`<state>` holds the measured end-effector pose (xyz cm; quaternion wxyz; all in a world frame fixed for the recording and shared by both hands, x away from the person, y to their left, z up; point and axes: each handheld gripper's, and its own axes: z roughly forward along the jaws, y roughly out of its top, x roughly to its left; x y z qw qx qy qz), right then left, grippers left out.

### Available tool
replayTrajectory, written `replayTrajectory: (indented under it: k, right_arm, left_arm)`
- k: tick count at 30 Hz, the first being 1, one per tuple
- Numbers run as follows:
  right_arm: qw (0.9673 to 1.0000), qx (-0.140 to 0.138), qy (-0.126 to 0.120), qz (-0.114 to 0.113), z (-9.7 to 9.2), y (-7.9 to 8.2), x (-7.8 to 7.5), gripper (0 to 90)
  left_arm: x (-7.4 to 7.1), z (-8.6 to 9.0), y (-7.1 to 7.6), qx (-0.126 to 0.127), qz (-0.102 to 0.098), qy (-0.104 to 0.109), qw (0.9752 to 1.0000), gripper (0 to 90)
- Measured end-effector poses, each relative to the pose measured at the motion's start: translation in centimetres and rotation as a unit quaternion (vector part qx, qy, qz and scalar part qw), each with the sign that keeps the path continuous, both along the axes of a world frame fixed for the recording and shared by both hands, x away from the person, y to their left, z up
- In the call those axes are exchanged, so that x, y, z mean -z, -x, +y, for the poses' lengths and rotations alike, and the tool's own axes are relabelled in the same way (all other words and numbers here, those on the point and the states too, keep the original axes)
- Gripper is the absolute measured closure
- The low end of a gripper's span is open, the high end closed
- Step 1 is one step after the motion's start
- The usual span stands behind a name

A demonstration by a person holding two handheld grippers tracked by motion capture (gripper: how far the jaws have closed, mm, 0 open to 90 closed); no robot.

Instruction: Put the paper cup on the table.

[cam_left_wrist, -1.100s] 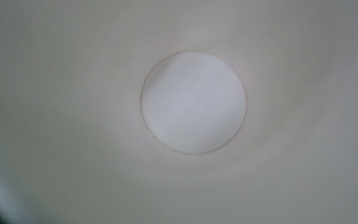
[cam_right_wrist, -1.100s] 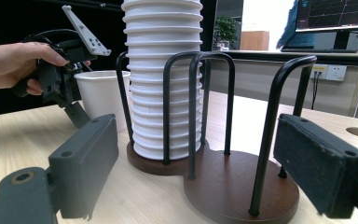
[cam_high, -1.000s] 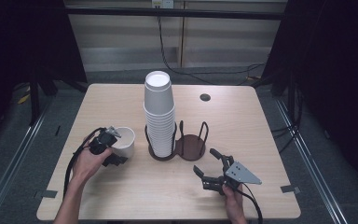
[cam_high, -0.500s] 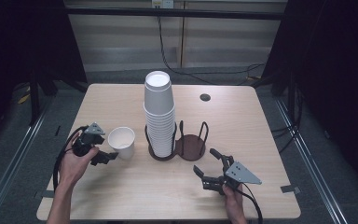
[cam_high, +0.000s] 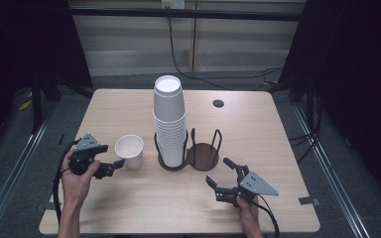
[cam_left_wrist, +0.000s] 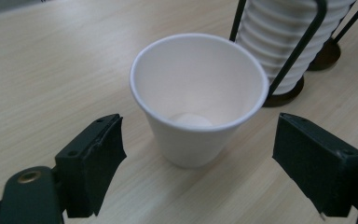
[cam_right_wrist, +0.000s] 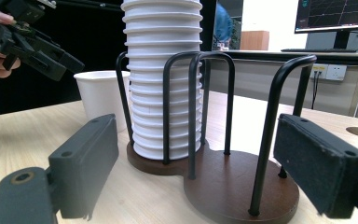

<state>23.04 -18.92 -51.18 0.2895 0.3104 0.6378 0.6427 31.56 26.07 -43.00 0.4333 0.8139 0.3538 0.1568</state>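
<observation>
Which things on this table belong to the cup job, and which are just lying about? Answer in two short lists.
Seemingly part of the job:
- single white paper cup, upright, empty
- tall stack of white paper cups
- dark two-bay wire cup holder, one bay empty
- left gripper, open near the cup
- right gripper, open

Just there:
- dark round hole in the light wooden table

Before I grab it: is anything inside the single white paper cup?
Nothing: the single white paper cup stands upright with its inner wall and bottom bare. The table beneath its base is covered.

matt paper cup (cam_left_wrist: 198, 98) on pale smooth wood-grain table (cam_high: 129, 198).
</observation>
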Motion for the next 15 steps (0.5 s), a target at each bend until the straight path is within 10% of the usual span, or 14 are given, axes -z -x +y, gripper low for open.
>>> replayTrajectory:
  k: [15]
  right_arm:
    - [1.0000,0.001,-0.001,0.000,0.0,0.0,0.0,13.1]
  left_arm:
    - [1.0,-2.4,3.6,0.004,-0.087,0.112,0.9899,16.1]
